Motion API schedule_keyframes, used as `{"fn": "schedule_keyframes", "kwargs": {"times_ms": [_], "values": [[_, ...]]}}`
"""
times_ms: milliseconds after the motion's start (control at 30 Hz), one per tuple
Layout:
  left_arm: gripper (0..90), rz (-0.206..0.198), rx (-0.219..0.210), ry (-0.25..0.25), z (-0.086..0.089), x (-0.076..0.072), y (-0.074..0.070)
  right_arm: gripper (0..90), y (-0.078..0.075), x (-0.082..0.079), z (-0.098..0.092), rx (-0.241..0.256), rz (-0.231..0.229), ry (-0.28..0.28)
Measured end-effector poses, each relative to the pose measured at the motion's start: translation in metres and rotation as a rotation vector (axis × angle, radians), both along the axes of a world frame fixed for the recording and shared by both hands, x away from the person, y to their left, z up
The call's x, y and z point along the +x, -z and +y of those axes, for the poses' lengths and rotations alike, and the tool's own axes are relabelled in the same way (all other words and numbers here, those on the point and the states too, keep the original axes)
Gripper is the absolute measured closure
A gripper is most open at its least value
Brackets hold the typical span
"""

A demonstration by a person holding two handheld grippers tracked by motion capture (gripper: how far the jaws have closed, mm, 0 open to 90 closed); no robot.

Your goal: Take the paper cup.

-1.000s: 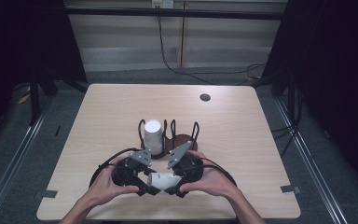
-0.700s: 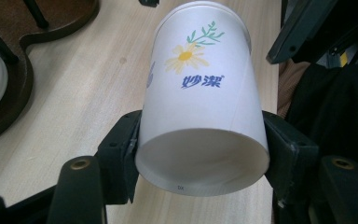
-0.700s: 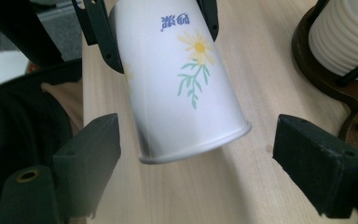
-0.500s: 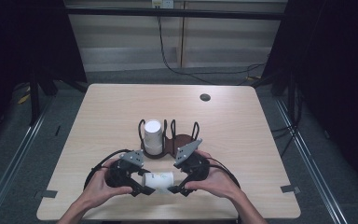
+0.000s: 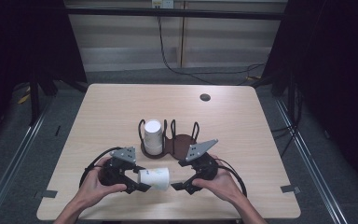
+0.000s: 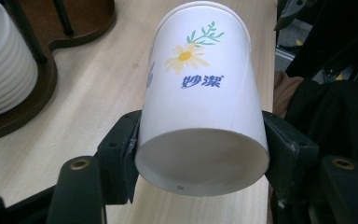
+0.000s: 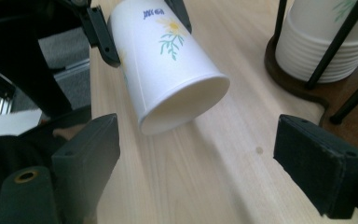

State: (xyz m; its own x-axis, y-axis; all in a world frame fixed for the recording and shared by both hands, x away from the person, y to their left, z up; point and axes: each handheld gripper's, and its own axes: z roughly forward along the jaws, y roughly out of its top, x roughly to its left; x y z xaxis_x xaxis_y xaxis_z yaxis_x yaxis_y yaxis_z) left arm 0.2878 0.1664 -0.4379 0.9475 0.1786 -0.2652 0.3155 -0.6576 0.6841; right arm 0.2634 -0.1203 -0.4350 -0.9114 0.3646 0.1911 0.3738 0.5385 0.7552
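Between the jaws of the left gripper [image 6: 200, 158], one daisy-printed paper cup [image 6: 200, 93] is pinched at its base, lying sideways just above the worktop [image 5: 242, 116]; the right gripper [image 7: 209, 154], which a second ago met the left over the cup, now stands back from the open rim with its jaws spread, so the handover looks complete. Beyond, one two-bay cup holder [image 5: 182, 142] carries one stack of nested cups [image 5: 153, 136] in its left bay; the right bay is empty.
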Motion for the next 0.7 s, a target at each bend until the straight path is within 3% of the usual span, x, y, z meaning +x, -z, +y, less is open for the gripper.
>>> {"fn": "schedule_keyframes", "kwargs": {"times_ms": [167, 267, 400, 700], "values": [[36.7, -0.012, -0.022, -0.011, 0.003, 0.000, -0.002, 14.7, 0.005, -0.002, -0.004, 0.050, -0.003, 0.027], [36.7, -0.013, -0.049, -0.022, 0.002, -0.001, 0.000, 14.6, 0.006, -0.001, -0.007, 0.095, 0.003, 0.041], [36.7, -0.016, -0.052, -0.033, 0.002, -0.001, 0.002, 14.6, 0.006, -0.001, -0.013, 0.165, 0.009, 0.050], [36.7, -0.054, -0.102, -0.043, 0.004, -0.004, -0.002, 14.6, 0.009, -0.002, -0.014, 0.193, -0.005, 0.058]]}}
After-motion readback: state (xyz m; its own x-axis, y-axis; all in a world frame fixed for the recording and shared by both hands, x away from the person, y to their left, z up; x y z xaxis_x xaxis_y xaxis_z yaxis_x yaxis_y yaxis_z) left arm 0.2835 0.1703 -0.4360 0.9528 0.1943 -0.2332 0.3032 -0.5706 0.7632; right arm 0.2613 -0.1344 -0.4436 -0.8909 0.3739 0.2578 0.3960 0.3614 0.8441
